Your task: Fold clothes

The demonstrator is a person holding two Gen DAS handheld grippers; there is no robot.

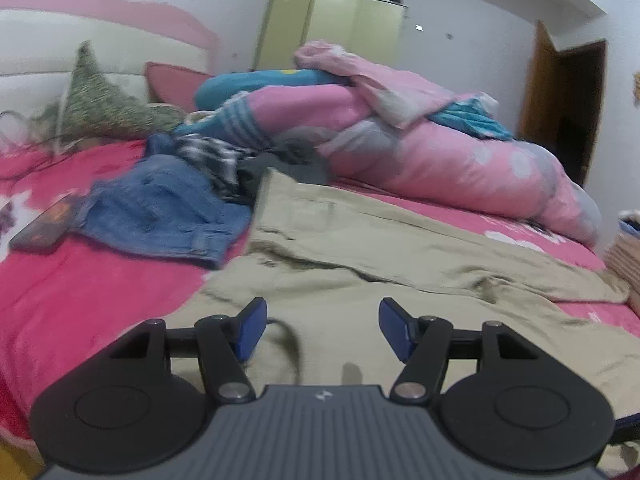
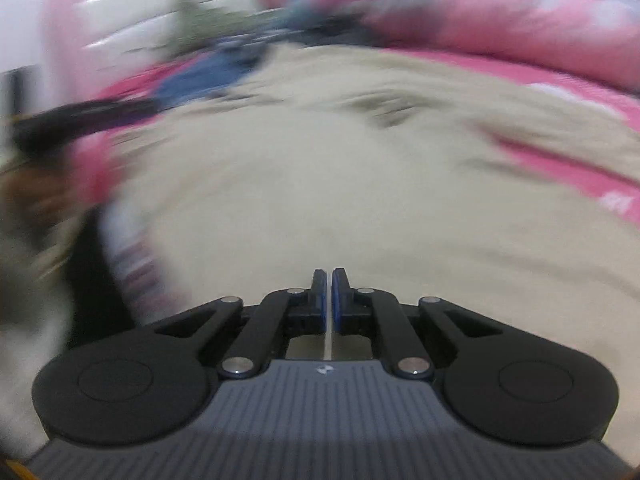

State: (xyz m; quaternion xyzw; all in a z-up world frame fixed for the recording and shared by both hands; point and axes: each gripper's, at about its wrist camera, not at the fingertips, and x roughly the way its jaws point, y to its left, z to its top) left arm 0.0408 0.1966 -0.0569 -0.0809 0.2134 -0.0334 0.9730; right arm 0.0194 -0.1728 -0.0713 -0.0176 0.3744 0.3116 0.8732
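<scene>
Beige trousers [image 1: 360,240] lie spread across a pink bed sheet [image 1: 80,280]. My left gripper [image 1: 322,322] hovers low over their near end, open, its blue pads [image 1: 252,328] wide apart with only cloth beneath them. The right wrist view is heavily blurred. It shows the same beige trousers [image 2: 320,160] filling the middle. My right gripper [image 2: 329,280] sits just above them, shut, with the pads nearly touching. I see no cloth pinched between its pads.
A denim garment [image 1: 160,208], a checked one [image 1: 212,156] and a dark one lie piled behind the trousers. A phone [image 1: 44,224] rests on the sheet at left. A pink duvet [image 1: 440,152] heaps along the back, and folded cloth [image 1: 624,256] is stacked at right.
</scene>
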